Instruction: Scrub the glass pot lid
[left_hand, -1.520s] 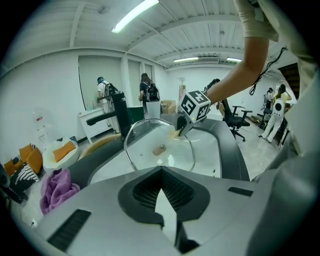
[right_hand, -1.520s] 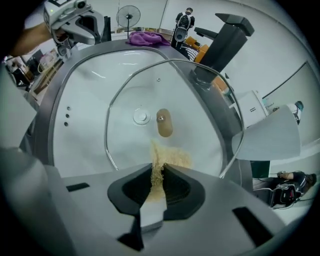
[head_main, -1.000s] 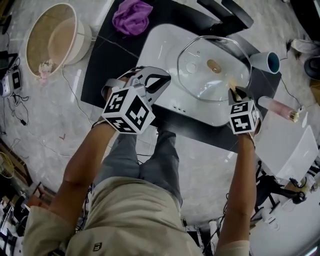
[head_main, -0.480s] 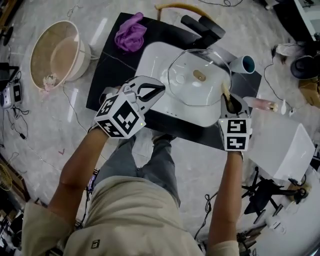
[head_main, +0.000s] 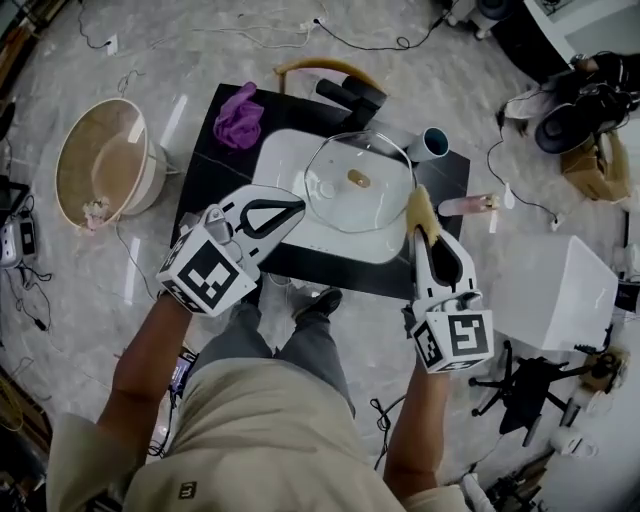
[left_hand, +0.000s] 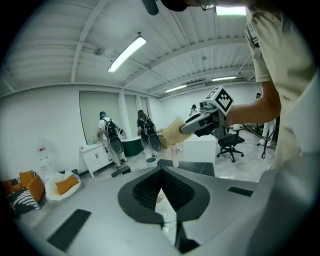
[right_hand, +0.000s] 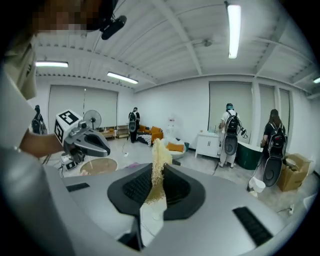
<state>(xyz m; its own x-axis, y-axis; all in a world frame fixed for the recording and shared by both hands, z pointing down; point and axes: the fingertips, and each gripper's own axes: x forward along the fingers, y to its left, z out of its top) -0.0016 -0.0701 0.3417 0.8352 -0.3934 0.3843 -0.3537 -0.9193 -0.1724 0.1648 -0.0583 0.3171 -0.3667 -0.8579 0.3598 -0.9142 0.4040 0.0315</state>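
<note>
The glass pot lid (head_main: 358, 180) lies with its knob up on a white tray (head_main: 280, 160) on the black table (head_main: 212, 170). My right gripper (head_main: 421, 222) is shut on a yellow sponge (head_main: 419, 210), held off the table's near right edge, apart from the lid. In the right gripper view the sponge (right_hand: 159, 155) stands up between the jaws. My left gripper (head_main: 299, 207) is shut with nothing in it, over the tray's near left corner. The left gripper view looks across the room at the right gripper (left_hand: 186, 128) and its sponge (left_hand: 172, 132).
A beige basin (head_main: 105, 165) sits on the floor at the left. A purple cloth (head_main: 240, 115) lies on the table's far left. A teal cup (head_main: 432, 143) and a pink bottle (head_main: 465, 205) lie right of the tray. A white box (head_main: 555, 290) stands at the right.
Both grippers have drawn back from the tray toward the person. The right gripper's sponge has left the lid's rim, and the head view has pulled up and away.
</note>
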